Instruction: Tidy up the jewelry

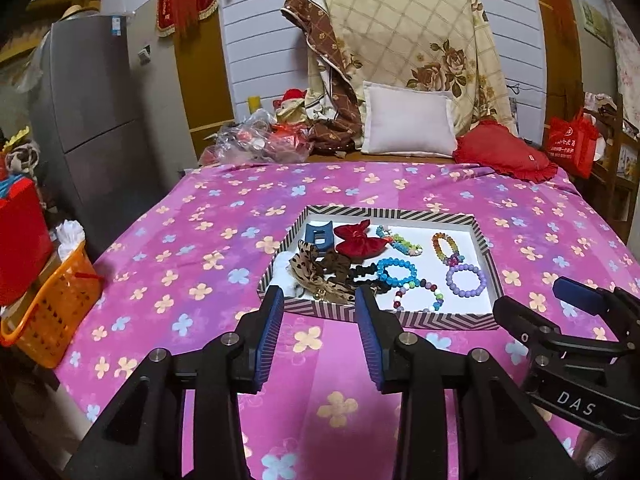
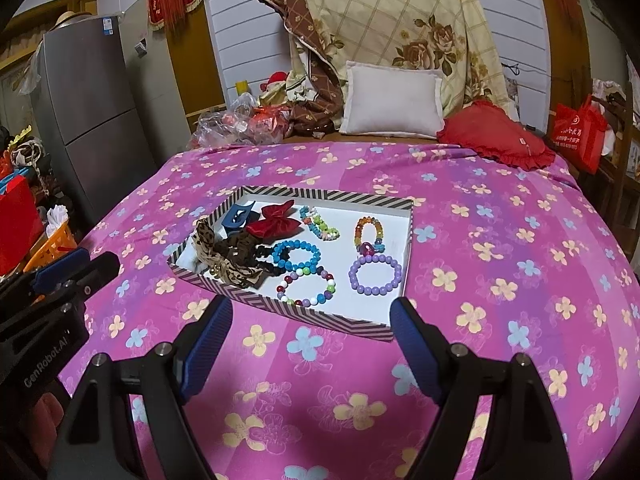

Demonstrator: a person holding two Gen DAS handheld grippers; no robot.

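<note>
Pink cloth with little flowers covers the bed, and a flat box with a stripy rim sits in the middle of it. Hair things are piled along the box's left edge: a red bow, a blue clip and a spotty brown scrunchie. Bead bracelets lie on the white floor of the box. A blue bracelet is in the middle, a purple bracelet is near the right edge, and a mixed-colour bracelet is by the near edge.

Both tools hang just outside the near edge of the box. Left gripper is about half open with nothing in it. Right gripper is wide open and empty too.

Things could go wrong from here, I think. That black hair tie touches the blue bracelet (they look a bit tangled), so lifting one may drag the other along. Round beads are slippery and could roll out of a loose pinch. A low finger could also bump the rim and push the whole box across the cloth.
</note>
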